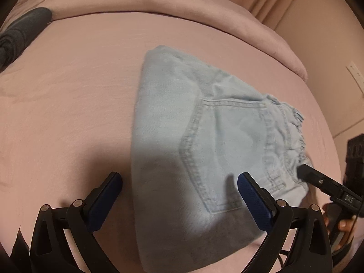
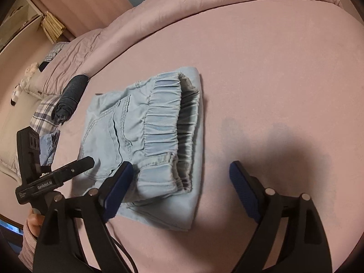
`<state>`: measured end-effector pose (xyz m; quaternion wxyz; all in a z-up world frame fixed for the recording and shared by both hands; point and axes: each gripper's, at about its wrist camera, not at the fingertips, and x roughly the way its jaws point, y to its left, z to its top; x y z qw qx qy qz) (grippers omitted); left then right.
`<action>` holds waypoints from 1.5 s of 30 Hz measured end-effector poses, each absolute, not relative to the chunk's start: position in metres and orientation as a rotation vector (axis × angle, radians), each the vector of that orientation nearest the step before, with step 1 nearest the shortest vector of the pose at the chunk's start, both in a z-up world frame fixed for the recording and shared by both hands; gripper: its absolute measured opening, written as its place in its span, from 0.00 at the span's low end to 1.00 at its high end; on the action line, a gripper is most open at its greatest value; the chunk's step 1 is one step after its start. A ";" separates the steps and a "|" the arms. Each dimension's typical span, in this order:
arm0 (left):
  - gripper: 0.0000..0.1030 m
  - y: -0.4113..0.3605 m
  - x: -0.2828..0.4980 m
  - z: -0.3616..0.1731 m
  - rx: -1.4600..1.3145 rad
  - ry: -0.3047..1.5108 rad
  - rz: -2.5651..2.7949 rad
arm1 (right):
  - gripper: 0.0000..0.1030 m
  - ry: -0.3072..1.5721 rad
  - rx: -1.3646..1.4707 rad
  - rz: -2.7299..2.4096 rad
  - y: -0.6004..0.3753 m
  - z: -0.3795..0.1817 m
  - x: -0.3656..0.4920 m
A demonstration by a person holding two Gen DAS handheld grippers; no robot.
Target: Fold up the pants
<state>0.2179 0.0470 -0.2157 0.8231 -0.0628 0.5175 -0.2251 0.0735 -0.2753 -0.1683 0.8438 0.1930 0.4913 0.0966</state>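
The light blue denim pants (image 1: pixel 204 136) lie folded into a compact stack on the pink bed sheet (image 1: pixel 68 113), back pocket up. In the right wrist view the gathered elastic waistband (image 2: pixel 163 122) faces me. My left gripper (image 1: pixel 179 186) hovers open over the stack's near edge, one finger off the cloth to its left and one above the pocket. My right gripper (image 2: pixel 180 177) is open wide, its left finger over the waistband's near corner and its right finger over bare sheet. Neither pad presses on the cloth.
A dark rolled garment (image 2: pixel 70 95) lies at the sheet's far left beside plaid fabric (image 2: pixel 43 113) and another pale blue piece (image 2: pixel 49 145). A folded-back pink duvet (image 1: pixel 159 2) rims the far side. A hand (image 2: pixel 34 220) holds the left tool's black body (image 2: pixel 45 182).
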 end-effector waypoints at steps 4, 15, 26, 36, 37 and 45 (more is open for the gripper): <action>0.97 0.039 0.216 -0.217 -0.127 1.092 -0.513 | 0.86 1.045 0.372 0.220 -0.268 -0.170 0.078; 0.97 0.028 0.216 -0.216 -0.105 1.092 -0.533 | 0.82 1.044 0.301 0.270 -0.240 -0.172 0.091; 0.51 0.042 0.210 -0.214 -0.126 1.064 -0.441 | 0.56 1.010 0.245 0.253 -0.236 -0.169 0.090; 0.21 0.039 0.197 -0.195 -0.136 1.005 -0.443 | 0.37 0.932 0.150 0.216 -0.224 -0.150 0.080; 0.19 0.040 0.196 -0.194 -0.138 1.001 -0.444 | 0.37 0.925 0.149 0.215 -0.223 -0.147 0.080; 0.19 0.047 0.181 -0.179 -0.166 0.959 -0.494 | 0.31 0.835 0.081 0.229 -0.209 -0.119 0.066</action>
